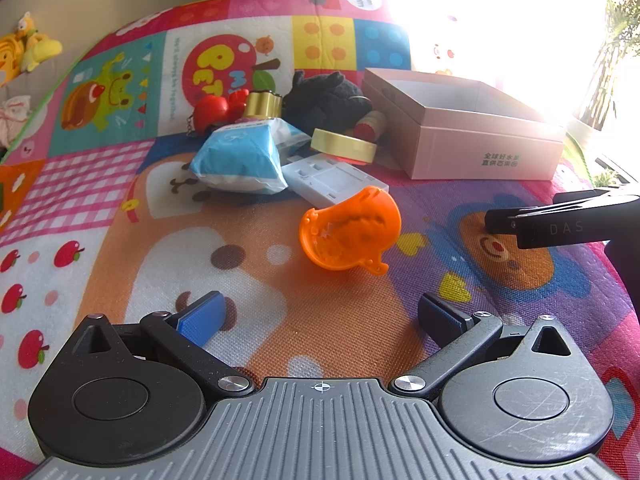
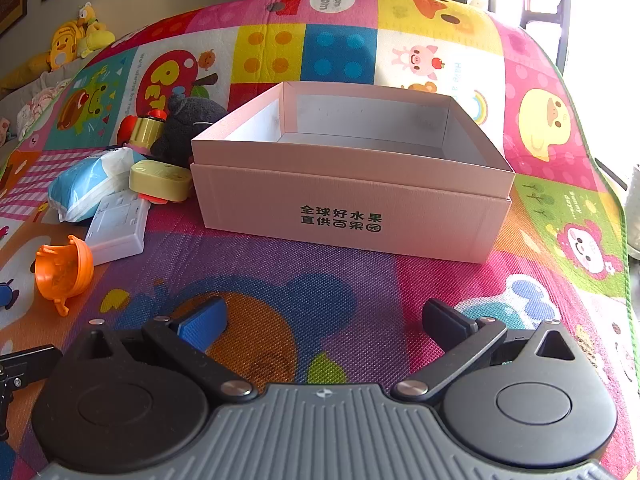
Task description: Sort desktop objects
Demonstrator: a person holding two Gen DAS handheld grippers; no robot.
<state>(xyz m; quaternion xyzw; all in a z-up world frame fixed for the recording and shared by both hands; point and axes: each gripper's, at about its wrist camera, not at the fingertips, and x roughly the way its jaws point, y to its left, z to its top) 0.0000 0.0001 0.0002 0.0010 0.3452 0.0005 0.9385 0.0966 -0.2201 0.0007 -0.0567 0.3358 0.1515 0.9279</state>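
Observation:
An open pink cardboard box [image 2: 352, 204] stands on the colourful play mat, empty inside; it also shows in the left wrist view [image 1: 480, 152]. Left of it lies a pile: an orange plastic toy [image 1: 350, 228], a white socket plate [image 1: 334, 180], a blue tissue pack [image 1: 236, 160], a yellow tape roll [image 1: 344, 145], a black plush [image 1: 324, 96], a gold cylinder [image 1: 262, 104] and a red toy [image 1: 212, 112]. My left gripper [image 1: 320, 316] is open and empty, just short of the orange toy. My right gripper [image 2: 324, 320] is open and empty, facing the box front.
The right gripper's black body [image 1: 568, 220] reaches in from the right edge of the left wrist view. Yellow plush toys [image 2: 76, 40] sit beyond the mat's far left edge. Bright window glare lies at the far right. The mat [image 2: 360, 288] curves away at its edges.

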